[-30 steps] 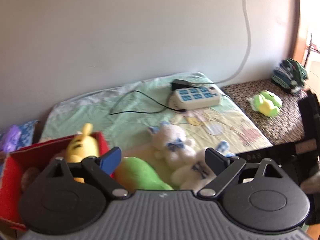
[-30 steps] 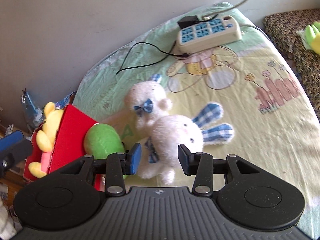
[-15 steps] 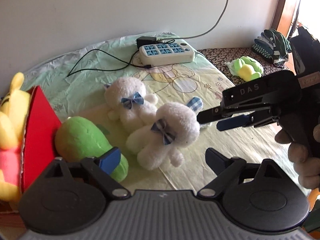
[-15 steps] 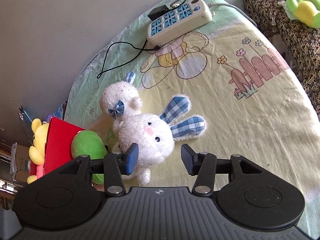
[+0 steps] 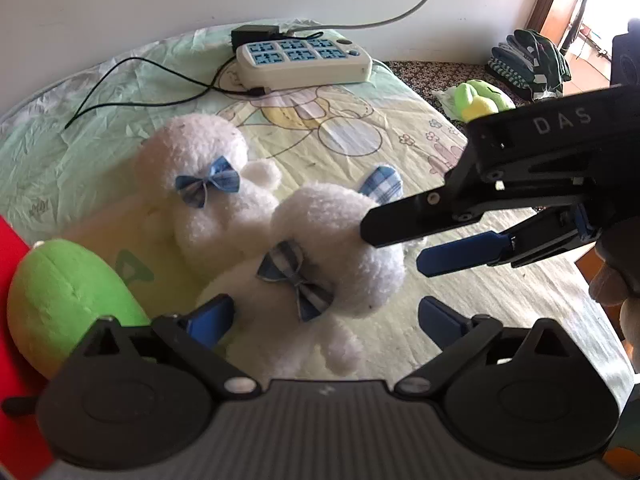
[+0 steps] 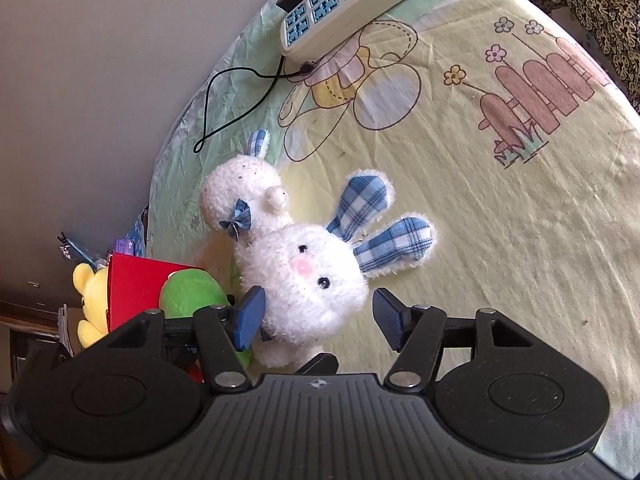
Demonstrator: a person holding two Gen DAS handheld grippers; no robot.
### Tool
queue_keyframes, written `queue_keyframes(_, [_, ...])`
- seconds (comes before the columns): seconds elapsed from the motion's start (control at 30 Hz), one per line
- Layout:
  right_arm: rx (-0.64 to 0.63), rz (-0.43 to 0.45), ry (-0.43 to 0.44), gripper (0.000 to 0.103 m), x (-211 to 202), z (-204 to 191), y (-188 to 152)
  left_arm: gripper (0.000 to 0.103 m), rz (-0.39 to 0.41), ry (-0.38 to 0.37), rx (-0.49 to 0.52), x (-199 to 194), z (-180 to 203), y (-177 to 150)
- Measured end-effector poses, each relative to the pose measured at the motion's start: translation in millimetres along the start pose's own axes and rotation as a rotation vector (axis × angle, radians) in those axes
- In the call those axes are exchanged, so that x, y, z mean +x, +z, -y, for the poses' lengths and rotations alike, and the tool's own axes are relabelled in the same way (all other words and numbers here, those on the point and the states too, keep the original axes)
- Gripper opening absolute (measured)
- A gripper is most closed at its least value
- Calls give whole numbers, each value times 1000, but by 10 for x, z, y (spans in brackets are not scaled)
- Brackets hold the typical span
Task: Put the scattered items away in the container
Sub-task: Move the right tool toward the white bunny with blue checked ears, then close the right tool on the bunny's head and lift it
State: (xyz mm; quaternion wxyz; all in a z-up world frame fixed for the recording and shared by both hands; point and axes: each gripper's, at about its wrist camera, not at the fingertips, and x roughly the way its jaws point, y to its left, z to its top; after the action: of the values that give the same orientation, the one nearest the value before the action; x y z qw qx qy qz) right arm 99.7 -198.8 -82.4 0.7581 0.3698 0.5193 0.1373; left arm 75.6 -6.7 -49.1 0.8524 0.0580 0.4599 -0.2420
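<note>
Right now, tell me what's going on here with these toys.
A person holds a gripper in each hand over a bed sheet, tidying plush toys into a red box. Both grippers close in on the nearer white bunny: the right gripper straddles its head, the left gripper its body. Both jaws have just been opening; neither presses it yet. A second white bunny and a green plush lie beside it.

The red box is cut off by the left wrist picture's left edge, so its inside cannot be seen there. In the right wrist picture the gripper body hides its lower part, and the yellow plush shows only partly behind its wall. The near rabbit's body lies hidden below the fingers. The far rabbit's face is turned away.
</note>
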Motion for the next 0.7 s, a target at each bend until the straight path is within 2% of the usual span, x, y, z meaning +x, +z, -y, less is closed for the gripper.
queue_keyframes(0.17, [30,-1,26,64,46,60,95,101,-4,-27,-2,-2,142,11])
queue_keyframes(0.47, [-98,34,2,65,36,-186,436,101,-6,-87,7,-23,441,-18])
queue_keyframes(0.6, [-100,51,19,64,-43,-143,422,100,-6,-119,4,-160,381,-51])
queue_keyframes(0.7, [-125,70,-9,64,-141,-106,354,100,33,-102,-9,-348,267,-83])
